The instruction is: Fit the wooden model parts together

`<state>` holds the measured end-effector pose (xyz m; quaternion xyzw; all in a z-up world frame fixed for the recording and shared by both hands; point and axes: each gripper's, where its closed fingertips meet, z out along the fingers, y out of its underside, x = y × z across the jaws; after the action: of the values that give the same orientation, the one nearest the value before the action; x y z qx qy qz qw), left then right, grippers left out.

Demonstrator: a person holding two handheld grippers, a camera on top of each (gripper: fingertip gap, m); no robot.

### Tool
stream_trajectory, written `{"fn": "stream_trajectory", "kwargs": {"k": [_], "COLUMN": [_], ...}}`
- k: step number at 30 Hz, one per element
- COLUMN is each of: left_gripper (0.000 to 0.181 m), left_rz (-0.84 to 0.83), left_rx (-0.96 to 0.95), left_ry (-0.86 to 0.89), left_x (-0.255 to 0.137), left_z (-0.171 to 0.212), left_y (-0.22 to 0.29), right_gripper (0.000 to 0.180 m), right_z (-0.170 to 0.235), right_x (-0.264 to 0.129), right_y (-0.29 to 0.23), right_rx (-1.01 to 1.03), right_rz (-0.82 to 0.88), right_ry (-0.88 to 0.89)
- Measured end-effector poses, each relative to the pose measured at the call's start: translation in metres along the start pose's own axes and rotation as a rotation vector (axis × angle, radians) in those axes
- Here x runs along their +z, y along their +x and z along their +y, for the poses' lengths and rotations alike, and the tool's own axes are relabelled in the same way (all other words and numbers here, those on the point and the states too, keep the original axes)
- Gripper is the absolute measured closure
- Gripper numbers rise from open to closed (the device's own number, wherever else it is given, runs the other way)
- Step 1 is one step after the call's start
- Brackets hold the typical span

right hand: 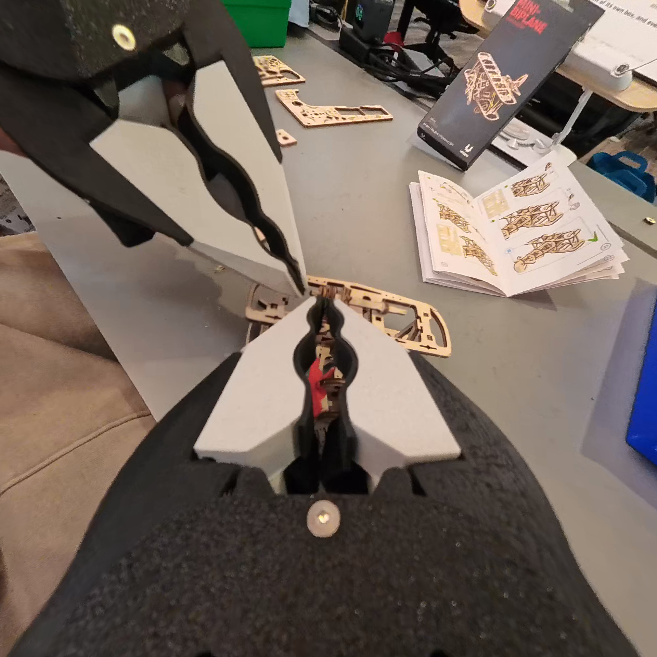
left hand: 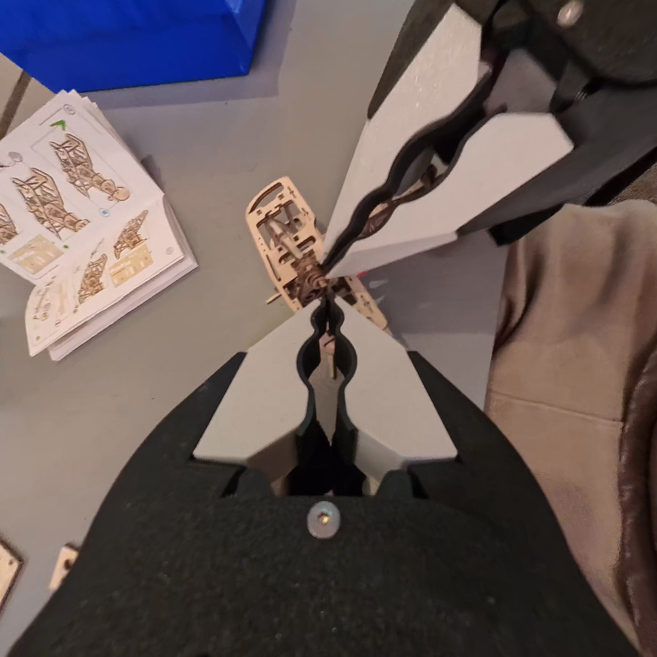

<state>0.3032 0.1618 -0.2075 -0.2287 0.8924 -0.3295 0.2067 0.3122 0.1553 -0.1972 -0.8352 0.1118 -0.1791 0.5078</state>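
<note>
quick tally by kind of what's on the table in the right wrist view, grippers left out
wooden model frame: 1
leftover wooden sheets: 2
small loose wooden piece: 1
instruction booklet: 1
model box: 1
blue box: 1
Total: 7

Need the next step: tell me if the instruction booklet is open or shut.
Open. The instruction booklet lies spread on the grey table, two illustrated pages facing up either side of its fold.
</note>
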Motion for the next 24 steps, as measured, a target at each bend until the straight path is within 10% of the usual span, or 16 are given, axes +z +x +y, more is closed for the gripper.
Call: {"fn": "stream_trajectory", "kwargs": {"k": [12,24], "left_gripper": [0.180,0.161], "left_rz": [0.007,0.436], "left_rx": [0.080,0.158], "left_ry": [0.091,0.115], "left_x": [-0.008,0.007], "left_z": [0.002,-0.006], "left_y": [-0.025,0.002], "right_gripper": [0.160,0.159], "right_z": [0.001,0.006], "right_x": [-0.001,0.007], "right_y": [0.006,0.009], "right_rx": [0.030,-0.023], "right_rz": [-0.015,-0.067], "right_ry": [-0.013,-0.040]}}
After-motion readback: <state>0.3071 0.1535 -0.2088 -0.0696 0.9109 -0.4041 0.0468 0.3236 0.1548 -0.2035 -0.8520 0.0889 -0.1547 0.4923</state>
